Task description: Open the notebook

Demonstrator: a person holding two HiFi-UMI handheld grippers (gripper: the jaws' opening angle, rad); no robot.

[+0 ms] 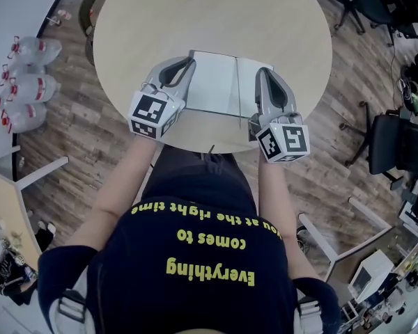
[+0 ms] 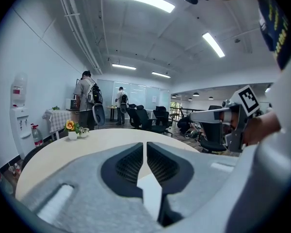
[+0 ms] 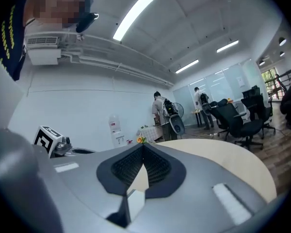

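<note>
The notebook point(image 1: 212, 82) lies open and flat on the round beige table point(image 1: 139, 19), white pages up, its spine running away from me. My left gripper point(image 1: 190, 62) hovers over the notebook's left edge; in its own view point(image 2: 145, 144) the jaws stand together with nothing between them. My right gripper point(image 1: 265, 70) hangs over the right page, and in its own view point(image 3: 143, 145) its jaws are also together and empty. A patch of white page point(image 2: 150, 193) shows below the left jaws. Neither gripper holds the notebook.
Several water bottles point(image 1: 28, 89) stand on the wood floor at the left. Office chairs point(image 1: 393, 141) sit at the right. A small flower pot point(image 2: 71, 128) shows at the table's far edge. People point(image 2: 86, 98) stand at the back, near a water dispenser point(image 2: 18, 115).
</note>
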